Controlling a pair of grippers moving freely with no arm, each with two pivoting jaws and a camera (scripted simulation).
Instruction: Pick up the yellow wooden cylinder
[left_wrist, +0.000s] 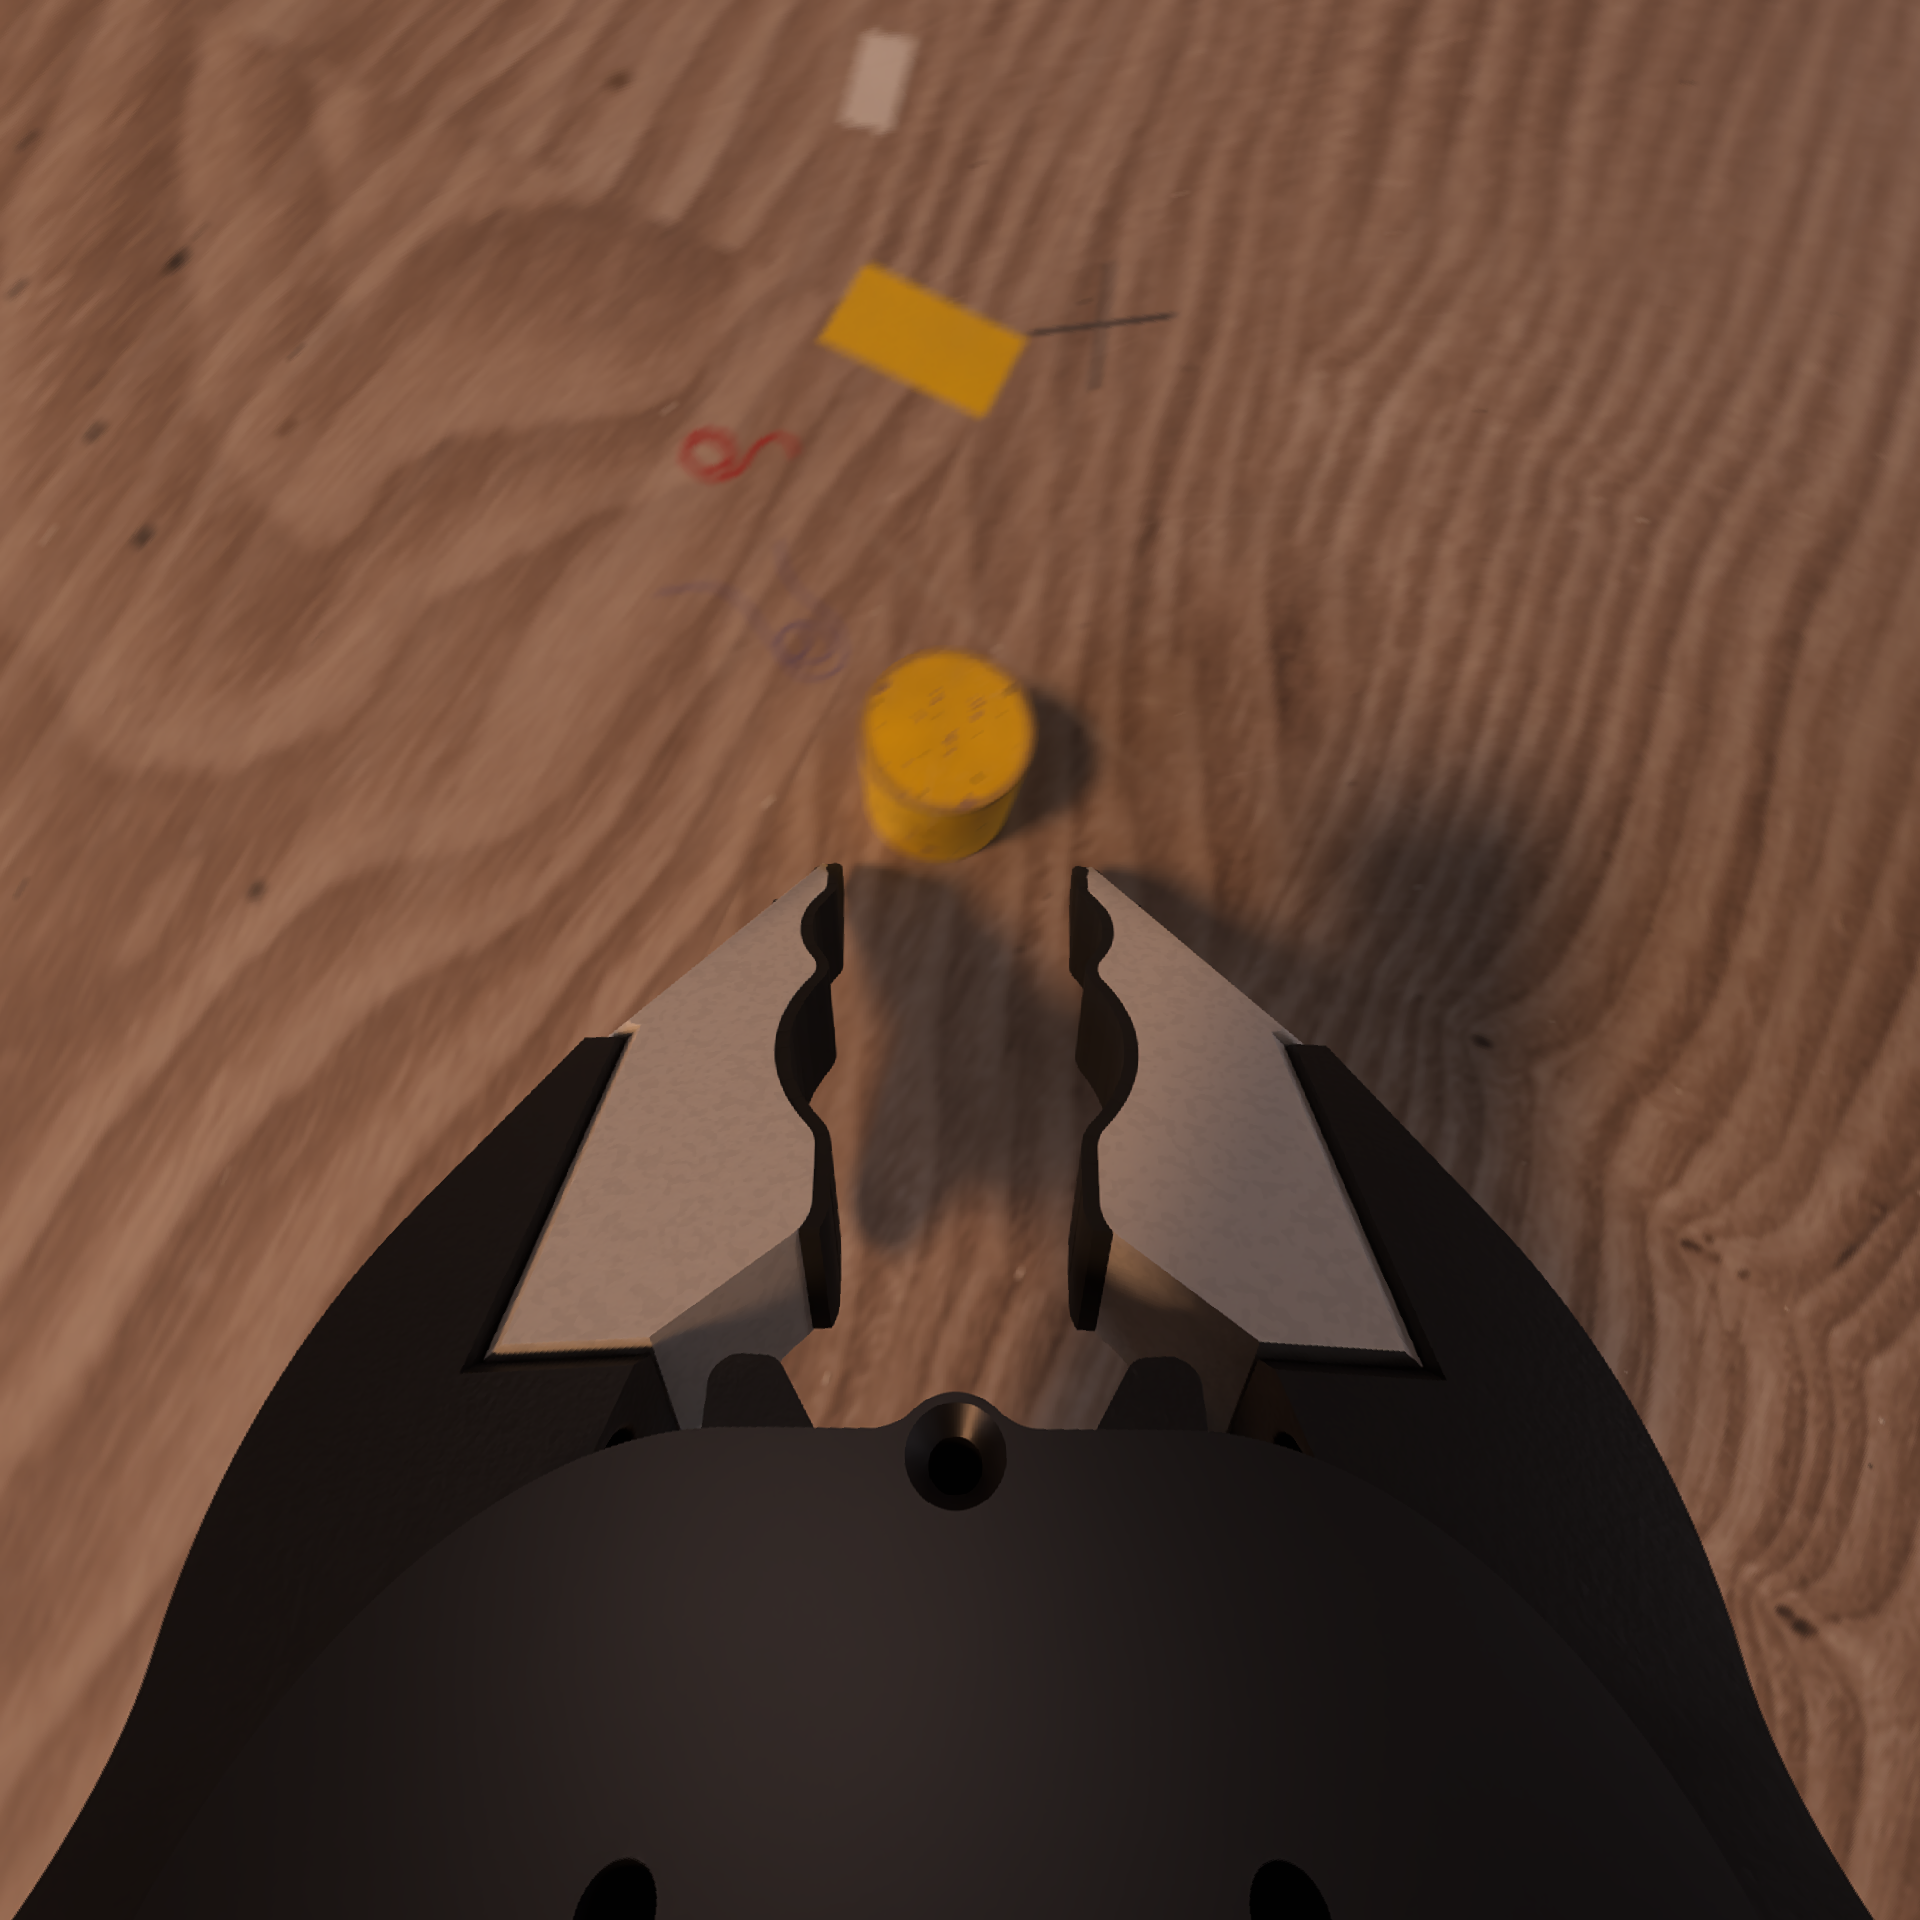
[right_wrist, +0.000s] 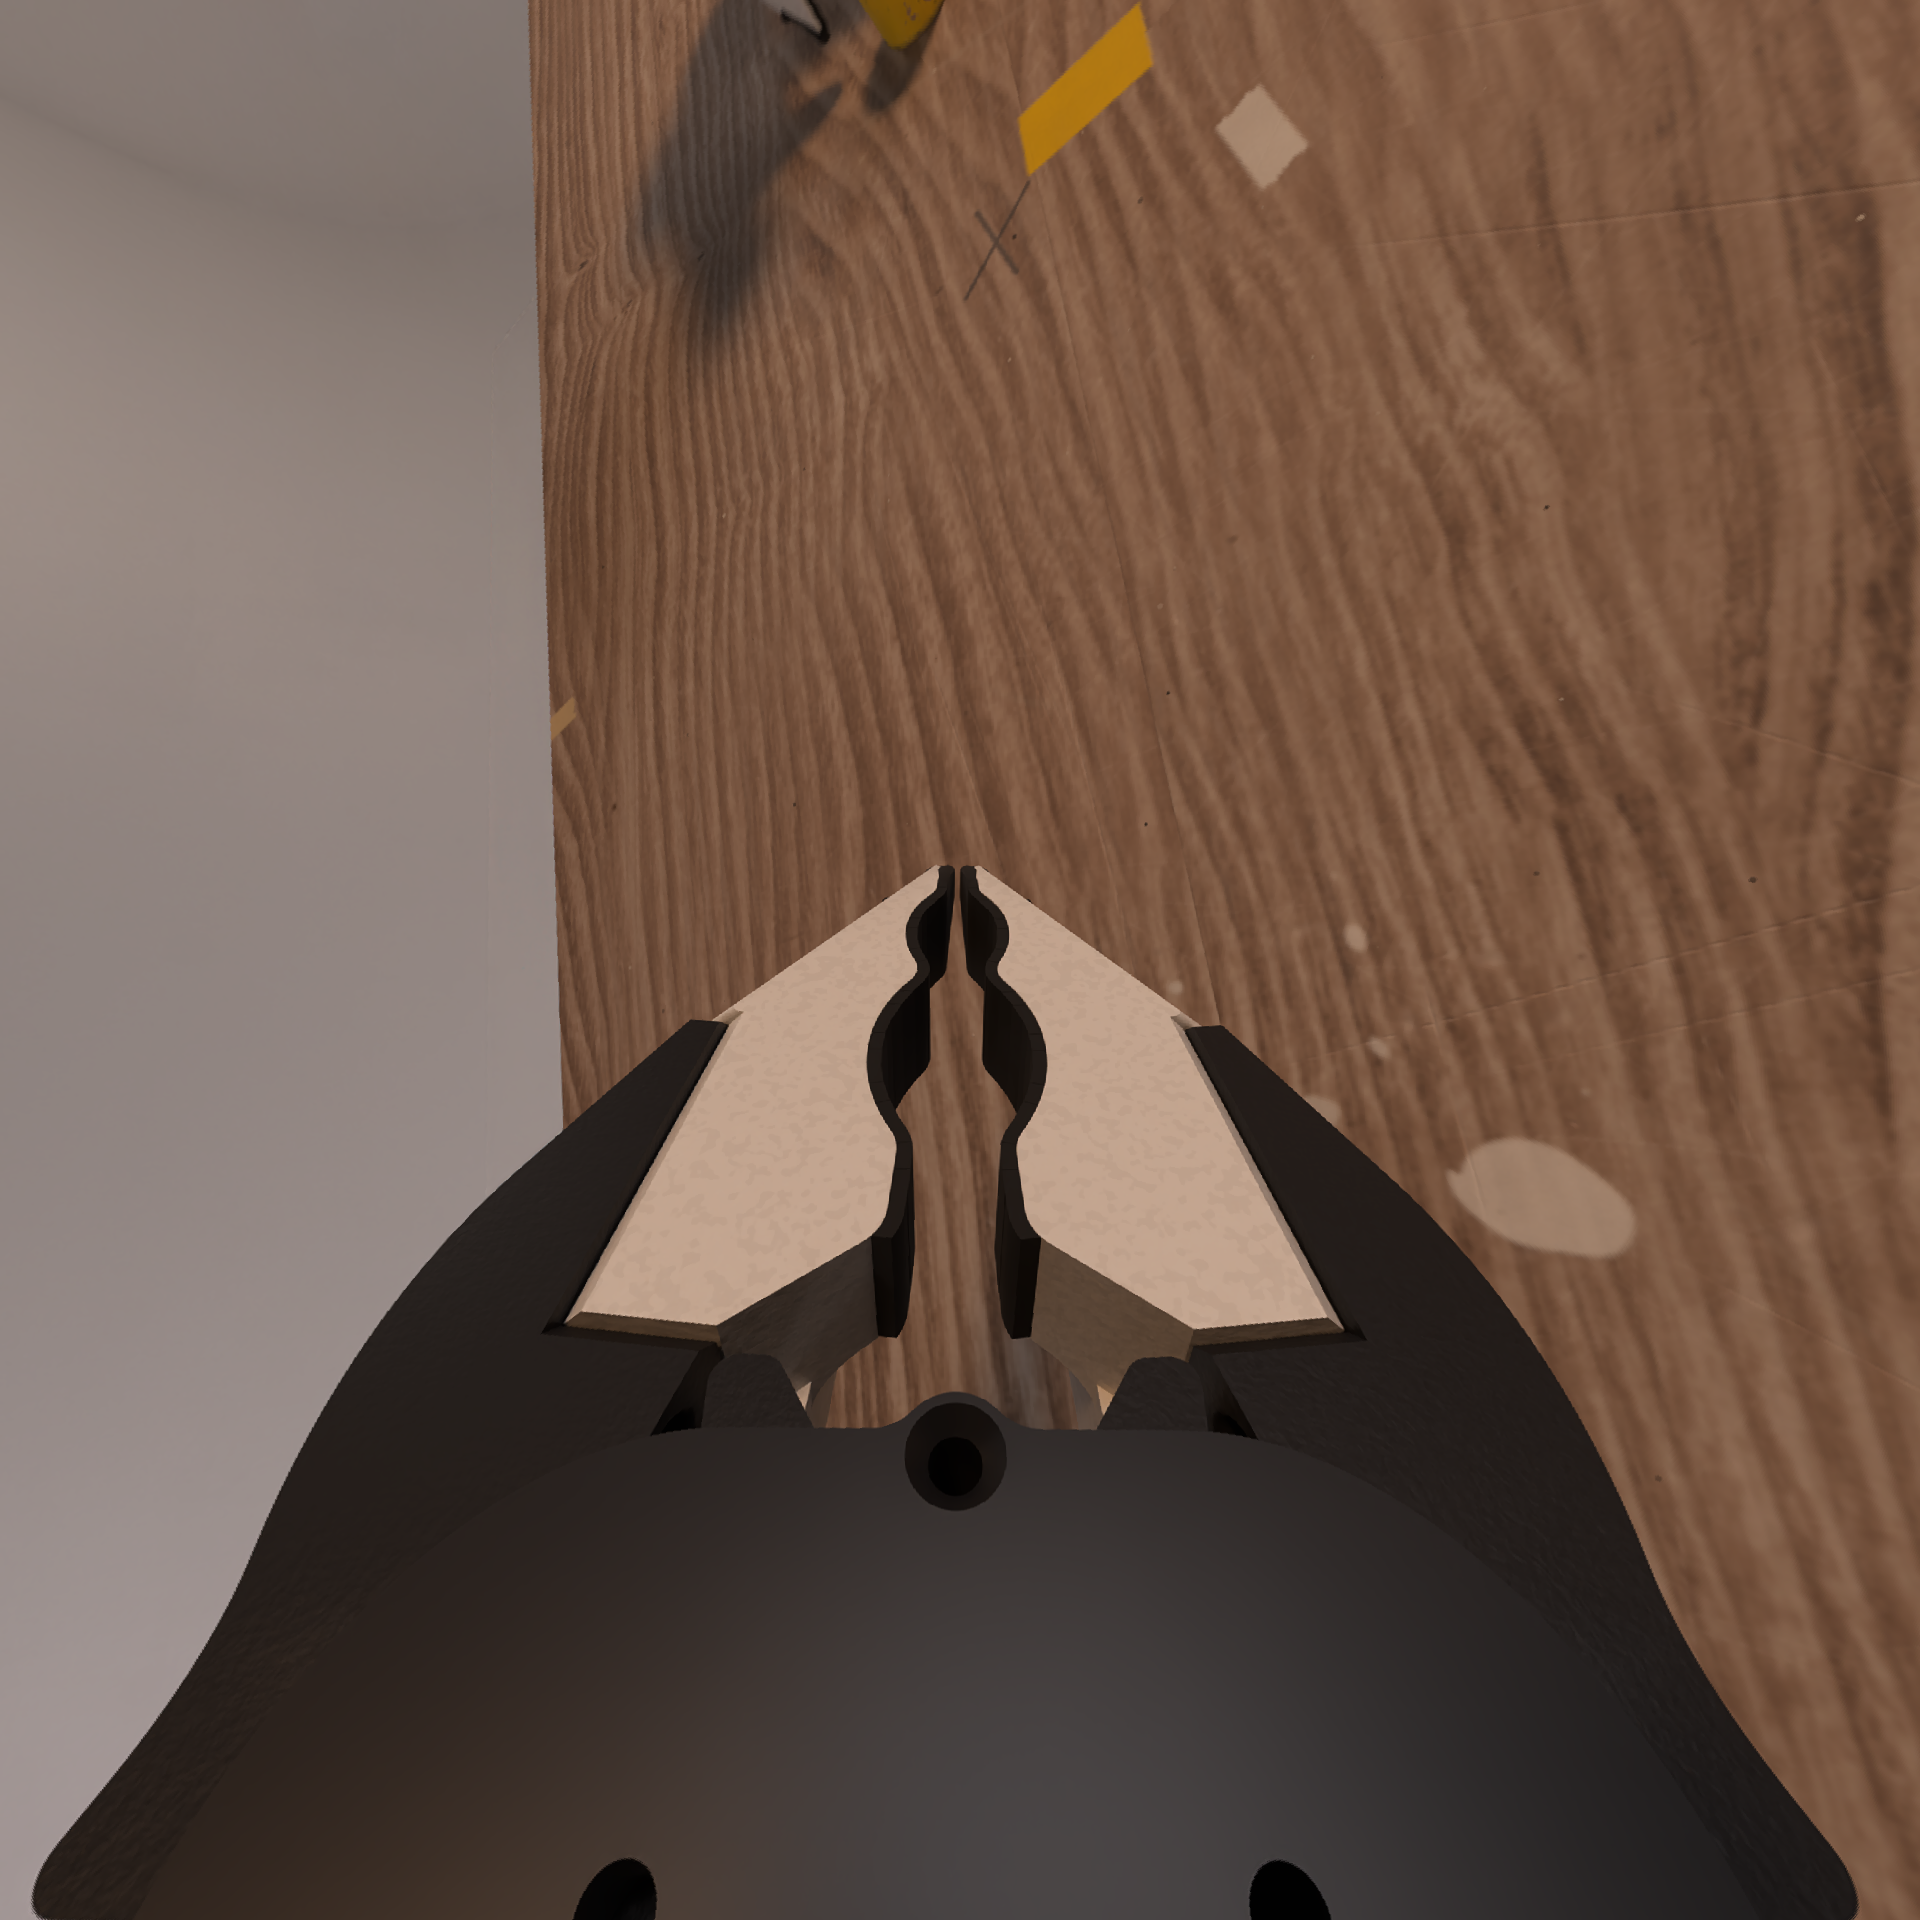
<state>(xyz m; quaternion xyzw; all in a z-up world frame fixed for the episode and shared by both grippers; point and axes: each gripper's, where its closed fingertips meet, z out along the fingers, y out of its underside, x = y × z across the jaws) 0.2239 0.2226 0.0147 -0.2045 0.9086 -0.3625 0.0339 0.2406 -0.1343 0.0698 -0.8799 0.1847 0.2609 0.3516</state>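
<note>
Our left gripper hung above a brown wooden table with its jaws spread apart and nothing between them. The yellow wooden cylinder stood upright on the table just ahead of the jaw tips, in line with the gap and slightly toward the left finger, not touching either one. Its flat top faced up and a soft shadow fell to its right. Farther ahead of the jaws lay a purple scribble, then a red scribble, then a flat yellow rectangle with a thin black cross mark just to its right. A pale rectangle lay farthest ahead.

Our right gripper was over the same table near its left edge, jaws pressed almost together at the tips and empty. Well ahead of those jaws, at the top edge, we saw a sliver of the cylinder.
</note>
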